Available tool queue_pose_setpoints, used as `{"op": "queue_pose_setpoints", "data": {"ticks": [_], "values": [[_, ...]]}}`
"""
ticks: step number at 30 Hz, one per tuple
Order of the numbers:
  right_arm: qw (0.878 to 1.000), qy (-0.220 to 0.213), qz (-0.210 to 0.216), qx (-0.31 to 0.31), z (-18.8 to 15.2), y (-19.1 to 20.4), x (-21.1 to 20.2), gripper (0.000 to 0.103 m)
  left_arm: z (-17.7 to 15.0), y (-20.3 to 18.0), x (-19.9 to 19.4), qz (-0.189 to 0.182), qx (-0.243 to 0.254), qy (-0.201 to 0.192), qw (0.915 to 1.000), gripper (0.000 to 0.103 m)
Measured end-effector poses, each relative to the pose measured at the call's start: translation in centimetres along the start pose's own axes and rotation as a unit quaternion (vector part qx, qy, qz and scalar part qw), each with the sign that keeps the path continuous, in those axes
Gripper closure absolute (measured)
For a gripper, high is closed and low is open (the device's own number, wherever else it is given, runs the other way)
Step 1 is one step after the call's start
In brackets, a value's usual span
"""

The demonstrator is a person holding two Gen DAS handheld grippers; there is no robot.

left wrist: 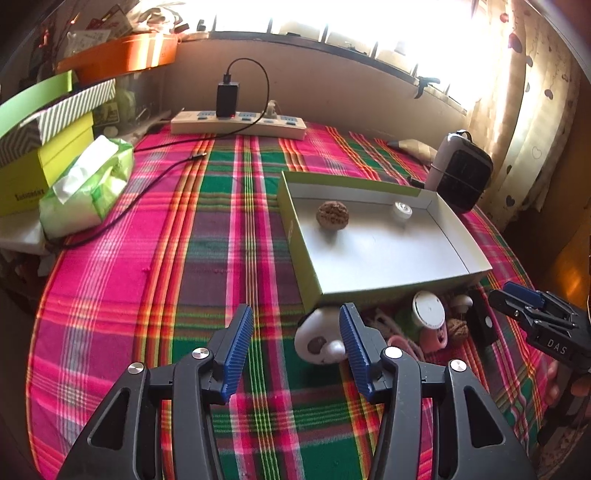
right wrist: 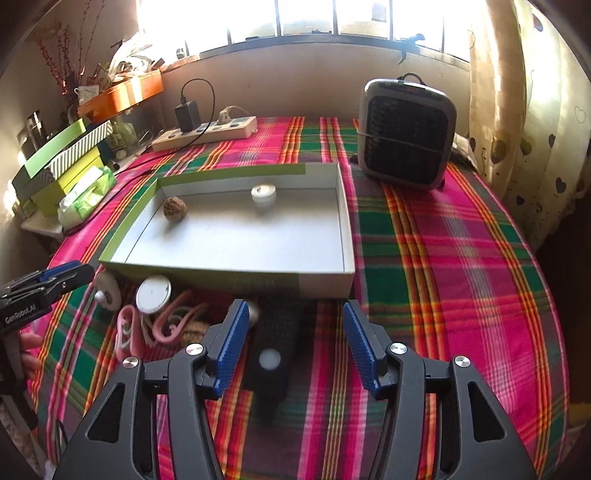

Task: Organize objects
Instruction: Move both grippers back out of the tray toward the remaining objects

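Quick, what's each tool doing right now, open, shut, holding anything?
Left tool: open, holding nothing; plaid cloth between its pads.
Right tool: open, holding nothing; a black block lies between its pads, ungripped.

Cloth: a plaid cloth (left wrist: 155,258) in pink, green and orange covered the worktop.
Power strip: a cream power strip (left wrist: 238,124) lay at 12 o'clock by the wall, with a black charger (left wrist: 227,99) plugged in and its cable (left wrist: 147,184) trailing toward 9 o'clock.
Heater: a small grey and black fan heater (right wrist: 406,133) stood upright at 1 o'clock.
Tissues: a green tissue pack (left wrist: 88,184) lay at 10 o'clock.
Boxes: stacked green and striped boxes (left wrist: 44,147) sat beside the tissues, an orange box (left wrist: 122,55) above them.
Curtain: a heart-print curtain (right wrist: 524,129) hung at 2 o'clock.
Window: a sunlit barred window (right wrist: 314,18) ran along 12 o'clock.
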State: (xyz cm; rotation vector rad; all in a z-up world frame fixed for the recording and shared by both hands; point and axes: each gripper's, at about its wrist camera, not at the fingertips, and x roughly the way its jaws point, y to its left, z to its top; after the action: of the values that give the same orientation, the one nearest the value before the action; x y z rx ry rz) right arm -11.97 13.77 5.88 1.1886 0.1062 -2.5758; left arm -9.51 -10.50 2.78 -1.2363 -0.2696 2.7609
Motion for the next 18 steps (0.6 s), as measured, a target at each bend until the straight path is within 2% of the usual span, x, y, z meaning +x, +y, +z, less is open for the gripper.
{"op": "queue_pose_setpoints", "data": {"ticks": [6, 18], "values": [[1.000, 0.012, 0.001, -0.007, -1.3, 0.3, 0.4, 0.045, -1.2, 0.5, 0.1, -0.006, -0.007, 0.009, 0.9999, 0.055], [0.999, 0.038, -0.003, -0.012, -2.3, 0.5, 2.2, 0.045, -1.3, 0.4, 0.5, -0.036, -0.011, 0.016, 0.9992, 0.055]]}}
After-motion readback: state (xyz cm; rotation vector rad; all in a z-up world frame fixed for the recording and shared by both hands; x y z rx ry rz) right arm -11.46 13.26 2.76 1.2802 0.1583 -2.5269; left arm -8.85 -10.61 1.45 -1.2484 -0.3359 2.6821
